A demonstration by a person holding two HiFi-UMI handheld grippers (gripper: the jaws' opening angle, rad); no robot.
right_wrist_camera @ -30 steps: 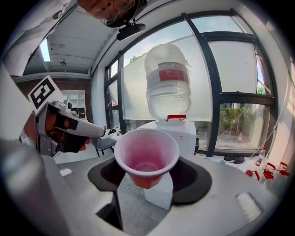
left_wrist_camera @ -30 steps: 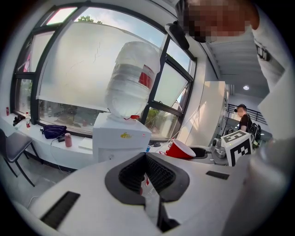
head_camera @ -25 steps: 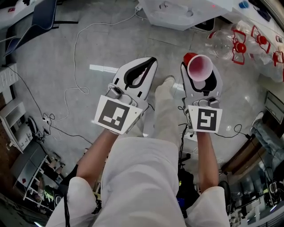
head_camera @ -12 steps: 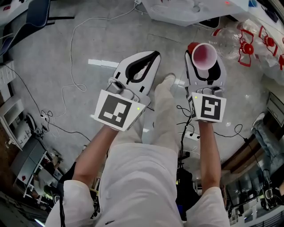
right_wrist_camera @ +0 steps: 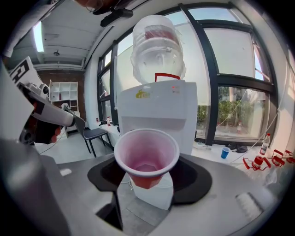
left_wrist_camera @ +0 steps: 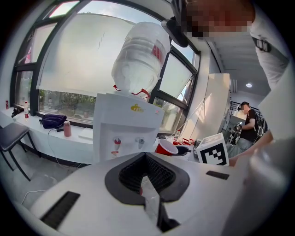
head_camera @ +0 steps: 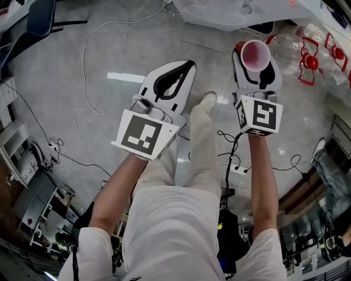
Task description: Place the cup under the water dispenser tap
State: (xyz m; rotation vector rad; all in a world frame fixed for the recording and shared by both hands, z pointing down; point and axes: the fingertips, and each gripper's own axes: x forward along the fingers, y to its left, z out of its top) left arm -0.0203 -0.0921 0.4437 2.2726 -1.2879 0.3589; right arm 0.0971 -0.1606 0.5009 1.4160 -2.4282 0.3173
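A red plastic cup [head_camera: 256,54] with a pale inside stands upright between the jaws of my right gripper [head_camera: 254,70], which is shut on it. In the right gripper view the cup [right_wrist_camera: 146,156] fills the middle, with the white water dispenser [right_wrist_camera: 156,110] and its upturned bottle [right_wrist_camera: 157,46] straight behind it. My left gripper [head_camera: 188,67] is shut with nothing in it, level with the right one. The left gripper view shows its closed jaw tips [left_wrist_camera: 145,156], the dispenser's two taps [left_wrist_camera: 117,141], and the cup [left_wrist_camera: 166,148] off to the right.
Empty water bottles with red handles [head_camera: 307,55] lie to the right of the dispenser [head_camera: 230,13]. White and black cables [head_camera: 90,82] trail over the grey floor. A chair [right_wrist_camera: 90,133] stands left of the dispenser. A person [left_wrist_camera: 251,124] stands far off at the right.
Both grippers have moved toward the dispenser at the top of the head view, the right one furthest, carrying the cup. Neither grip has changed.
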